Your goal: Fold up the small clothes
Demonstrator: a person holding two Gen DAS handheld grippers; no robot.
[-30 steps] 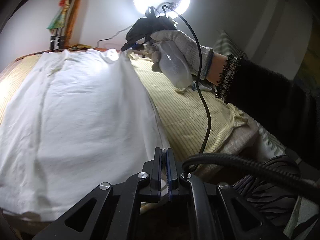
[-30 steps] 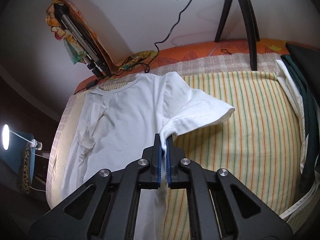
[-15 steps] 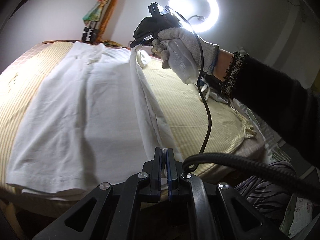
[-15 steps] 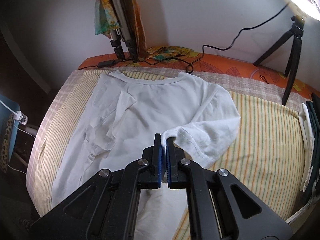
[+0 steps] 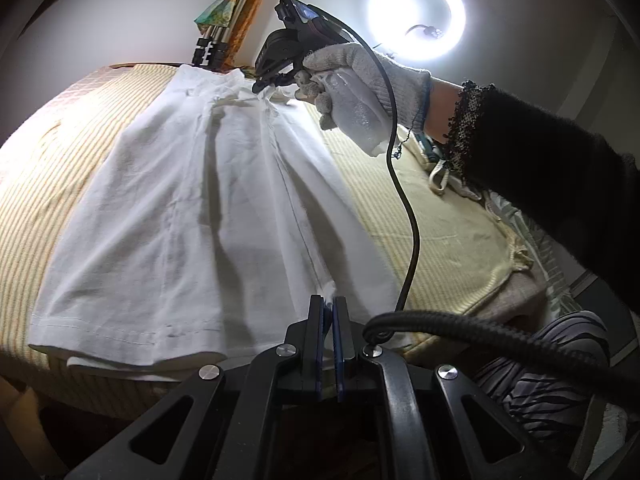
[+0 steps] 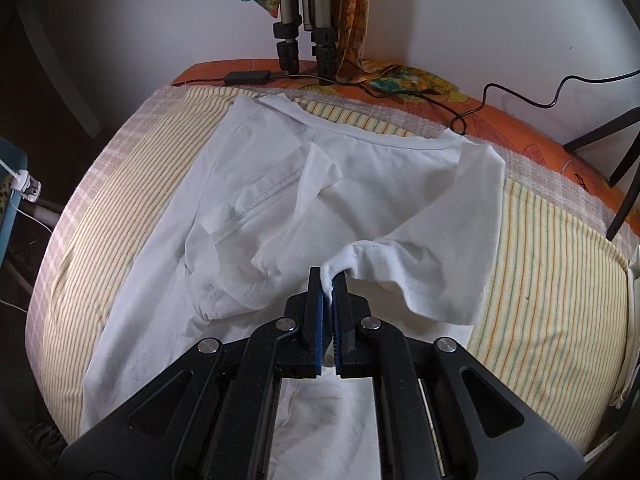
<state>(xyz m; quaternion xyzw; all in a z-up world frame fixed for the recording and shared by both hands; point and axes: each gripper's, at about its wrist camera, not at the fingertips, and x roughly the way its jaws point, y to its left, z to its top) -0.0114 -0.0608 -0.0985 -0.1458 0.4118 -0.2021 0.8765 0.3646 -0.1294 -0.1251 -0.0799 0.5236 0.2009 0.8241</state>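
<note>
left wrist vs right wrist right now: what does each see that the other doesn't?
Left wrist only: the ring light, the gloved right hand working the right claw, and the shirt's bottom hem.

Right wrist only: the neckline, both sleeves folded inward, and the power adapter by the wall.

Both: the white t-shirt on the striped bed cover, the tripod legs, each claw, including the left claw, shut on shirt fabric.

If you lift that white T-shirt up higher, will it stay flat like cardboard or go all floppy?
Probably floppy: the white cotton T-shirt already sags and wrinkles where the right gripper pinches its sleeve. It likely weighs little, since the left gripper holds up a long ridge of it by a small pinch. It may cling to the striped yellow bedsheet rather than slide freely.
</note>
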